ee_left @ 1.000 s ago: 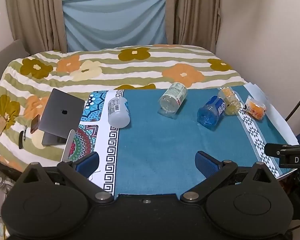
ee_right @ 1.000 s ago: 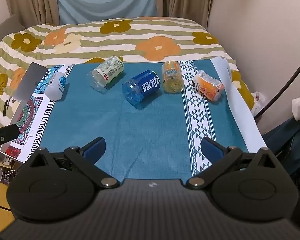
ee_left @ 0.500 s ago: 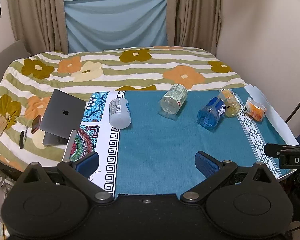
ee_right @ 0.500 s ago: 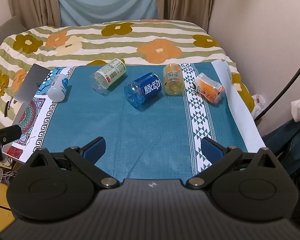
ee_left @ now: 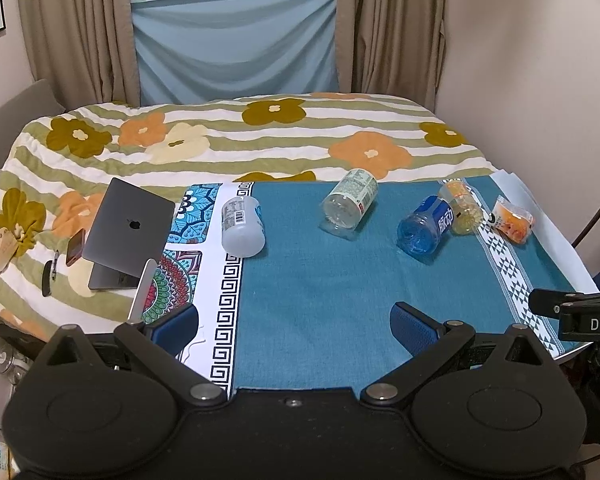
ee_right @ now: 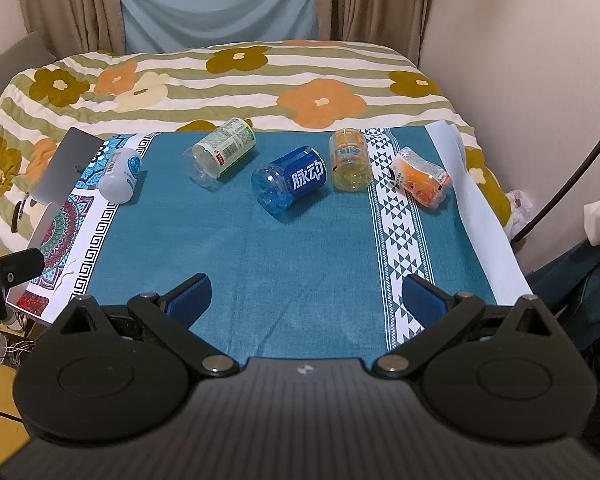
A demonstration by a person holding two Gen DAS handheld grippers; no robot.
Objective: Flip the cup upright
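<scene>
Several plastic cups cut from bottles lie on their sides in a row on the teal tablecloth: a white one, a clear green-labelled one, a blue one, a yellow one and an orange one. In the left wrist view they show as white, clear, blue, yellow and orange. My left gripper and right gripper are both open and empty, over the near table edge, well short of the cups.
A grey laptop, a phone and a pen lie on the flowered bedspread at the left. A patterned mat covers the table's left side. A wall and a black cable stand at the right.
Both grippers have tilted or risen slightly, so the cups sit a little lower in both views. The cups have not moved. The jaws stay open.
</scene>
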